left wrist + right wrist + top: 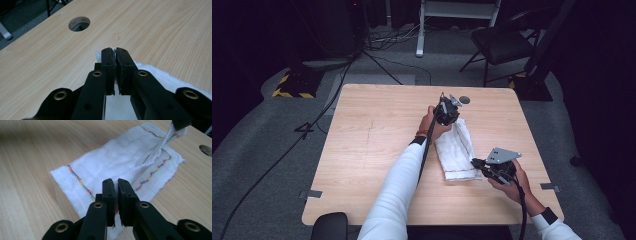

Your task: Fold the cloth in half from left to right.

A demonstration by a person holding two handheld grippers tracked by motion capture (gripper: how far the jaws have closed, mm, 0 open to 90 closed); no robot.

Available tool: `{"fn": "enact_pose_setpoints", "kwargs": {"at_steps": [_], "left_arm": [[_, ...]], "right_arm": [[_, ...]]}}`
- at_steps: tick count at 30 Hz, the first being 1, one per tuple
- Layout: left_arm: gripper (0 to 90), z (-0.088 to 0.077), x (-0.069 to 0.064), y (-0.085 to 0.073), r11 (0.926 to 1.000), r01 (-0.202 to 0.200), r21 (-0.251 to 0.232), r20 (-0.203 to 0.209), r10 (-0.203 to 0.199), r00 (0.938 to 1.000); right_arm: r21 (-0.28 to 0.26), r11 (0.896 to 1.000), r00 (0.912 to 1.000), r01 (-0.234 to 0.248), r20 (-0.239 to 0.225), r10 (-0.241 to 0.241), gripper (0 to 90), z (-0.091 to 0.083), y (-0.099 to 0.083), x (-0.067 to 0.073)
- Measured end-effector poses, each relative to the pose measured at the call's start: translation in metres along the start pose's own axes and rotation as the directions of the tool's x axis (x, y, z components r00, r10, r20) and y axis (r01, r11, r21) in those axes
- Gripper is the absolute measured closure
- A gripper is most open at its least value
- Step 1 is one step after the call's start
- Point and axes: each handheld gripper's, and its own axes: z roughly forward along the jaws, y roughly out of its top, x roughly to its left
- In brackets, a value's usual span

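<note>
— Where's the white cloth point(458, 151)?
— Mid-table, folded to a long strip. The left gripper point(448, 107) pinches its far corner and lifts it; the right gripper point(478, 163) clamps the near edge.
— How far along?
— Looks partway: another fold probably remains.

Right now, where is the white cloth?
In the high view the cloth lies right of centre on the table, between the left gripper at its far end and the right gripper at its near end.
</note>
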Motion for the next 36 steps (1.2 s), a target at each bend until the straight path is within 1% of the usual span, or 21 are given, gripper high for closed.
{"fn": "enact_pose_setpoints", "kwargs": {"at_steps": [1,3,4,5,7,8,10,13,14,16,18,22,23,24,25,27,30,32,33,35,36], "left_arm": [[84.0,0.003,-0.002,0.001,1.0,0.002,0.001,-0.004,-0.002,1.0],[77.3,0.01,-0.007,0.002,0.9999,0.01,0.006,-0.052,-0.01,0.9986],[75.2,0.01,-0.007,0.002,0.9999,0.01,0.006,-0.052,-0.01,0.9986],[72.4,0.013,-0.008,0.003,0.9997,0.025,-0.002,-0.057,-0.025,0.9981],[71.2,0.015,-0.01,0.003,0.9997,0.024,-0.004,-0.064,-0.024,0.9977],[69.2,0.015,-0.01,0.003,0.9995,0.03,-0.01,-0.057,-0.031,0.9979],[67.4,0.013,-0.01,0.002,0.9998,0.021,-0.001,-0.05,-0.021,0.9985],[61.3,0.005,-0.007,-0.002,0.9998,0.018,-0.002,-0.049,-0.018,0.9987],[60.4,0.002,-0.008,-0.003,0.9998,0.018,-0.001,-0.047,-0.018,0.9988],[56.2,-0.006,-0.009,-0.006,0.9999,-0.009,0.006,-0.034,0.01,0.9994],[49.1,-0.017,-0.011,-0.01,0.9996,-0.026,0.009,-0.032,0.026,0.9992],[35.0,-0.041,-0.019,-0.025,0.9982,-0.054,0.025,-0.002,0.054,0.9985],[32.5,-0.046,-0.022,-0.031,0.9981,-0.058,0.022,0.014,0.058,0.9982],[31.3,-0.046,-0.022,-0.031,0.9981,-0.058,0.022,0.014,0.058,0.9982],[30.1,-0.057,-0.03,-0.043,0.9968,-0.076,0.026,0.034,0.075,0.9966],[28.3,-0.066,-0.038,-0.057,0.9948,-0.094,0.039,0.068,0.091,0.9935],[26.7,-0.076,-0.048,-0.073,0.9962,-0.081,0.032,0.119,0.077,0.9899],[26.2,-0.081,-0.056,-0.082,0.9945,-0.095,0.044,0.141,0.088,0.9861],[25.4,-0.082,-0.06,-0.087,0.9932,-0.107,0.047,0.157,0.098,0.9827],[24.8,-0.083,-0.067,-0.091,0.9909,-0.119,0.063,0.17,0.107,0.9796],[24.5,-0.082,-0.07,-0.092,0.9893,-0.127,0.071,0.176,0.113,0.9778]], "right_arm": [[0.006,1.0,1.0,-0.001,-0.001,0.001,84.8,0.0,-0.001,0.0],[0.017,1.0,1.0,-0.005,0.001,0.005,84.7,0.002,-0.004,-0.001],[0.017,1.0,1.0,-0.005,0.001,0.005,84.7,0.002,-0.004,-0.001],[0.028,1.0,0.9999,-0.012,-0.004,0.013,84.6,0.004,-0.006,-0.002],[0.034,0.999,0.9999,-0.011,-0.004,0.011,84.6,0.005,-0.006,-0.002],[0.044,0.999,0.9999,-0.015,-0.007,0.015,84.5,0.006,-0.008,-0.003],[0.046,0.999,0.9998,-0.019,-0.01,0.02,84.2,0.007,-0.01,-0.004],[0.054,0.998,0.9992,-0.035,-0.017,0.036,82.9,0.007,-0.012,-0.006],[0.06,0.998,0.9993,-0.031,-0.018,0.032,81.9,0.007,-0.013,-0.006],[0.075,0.997,0.9993,-0.033,-0.013,0.034,78.5,0.006,-0.015,-0.006],[0.088,0.995,0.999,-0.046,0.0,0.046,73.5,0.005,-0.02,-0.008],[0.099,0.991,0.9957,-0.092,0.019,0.091,63.8,-0.002,-0.031,-0.017],[0.099,0.99,0.9946,-0.103,0.023,0.101,62.5,-0.003,-0.033,-0.019],[0.096,0.989,0.9934,-0.114,0.022,0.113,60.8,-0.005,-0.034,-0.021],[0.095,0.988,0.9924,-0.122,0.026,0.12,58.9,-0.007,-0.036,-0.023],[0.085,0.988,0.9908,-0.131,0.047,0.127,56.0,-0.009,-0.037,-0.028],[0.05,0.988,0.9863,-0.149,0.079,0.145,51.4,-0.012,-0.038,-0.033],[0.014,0.988,0.9856,-0.154,0.073,0.153,50.5,-0.013,-0.037,-0.036],[0.008,0.988,0.9843,-0.155,0.087,0.153,50.0,-0.013,-0.037,-0.038],[-0.003,0.987,0.9841,-0.162,0.073,0.162,48.3,-0.011,-0.036,-0.04],[0.003,0.988,0.9861,-0.152,0.067,0.152,47.7,-0.008,-0.035,-0.041]]}}
